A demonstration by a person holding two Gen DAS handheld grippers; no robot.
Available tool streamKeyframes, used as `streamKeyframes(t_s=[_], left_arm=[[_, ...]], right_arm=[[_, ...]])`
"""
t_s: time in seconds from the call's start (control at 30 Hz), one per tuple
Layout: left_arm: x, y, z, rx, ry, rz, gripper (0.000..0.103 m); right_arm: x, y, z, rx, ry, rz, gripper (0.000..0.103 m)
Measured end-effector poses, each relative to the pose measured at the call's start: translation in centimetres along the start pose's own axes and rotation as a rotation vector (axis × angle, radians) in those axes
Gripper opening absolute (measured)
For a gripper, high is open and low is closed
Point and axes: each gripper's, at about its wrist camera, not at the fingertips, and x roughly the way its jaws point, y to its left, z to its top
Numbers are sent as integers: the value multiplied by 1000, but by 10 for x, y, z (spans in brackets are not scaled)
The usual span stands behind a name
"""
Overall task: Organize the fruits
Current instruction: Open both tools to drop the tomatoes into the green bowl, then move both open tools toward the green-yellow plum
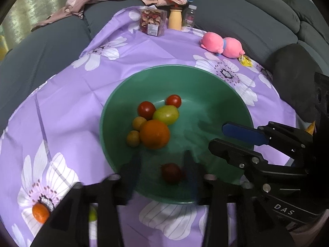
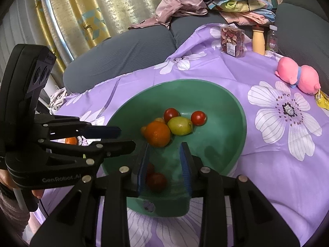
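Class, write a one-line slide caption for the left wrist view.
Both grippers hover open over a green bowl of fruit; a red tomato lies loose between the left's fingers.

From the left wrist my left tongs [image 1: 162, 175] are smeared with motion blur, and the red tomato [image 1: 171, 173] between their fingers is blurred too, so I cannot tell whether the pads touch it. A mandarin [image 1: 40, 212] at the lower left is half covered by the tongs' frame, and a small green fruit [image 1: 92, 214] behind it shows only as a sliver. From the right wrist that mandarin [image 2: 71, 140] peeks through the left tongs' linkage, and the labels on the bottle [image 2: 271, 39] are too small to read.
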Motion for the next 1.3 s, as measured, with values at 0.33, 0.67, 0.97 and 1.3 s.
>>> streamKeyframes(t_s=[0.33, 0.67, 0.97, 1.3], left_arm=[[-34, 3, -12, -1, -67, 58, 62], [-77, 20, -45, -59, -142, 146, 84], [-102, 40, -75, -128, -168, 197, 86], [-108, 61, -101, -199, -161, 207, 86]], right_arm=[[-25, 10, -1, -7, -38, -19, 47], [-52, 36, -6, -48, -61, -20, 55], [-63, 64, -8, -91, -70, 0, 70], [-59, 95, -10, -153, -37, 22, 70]])
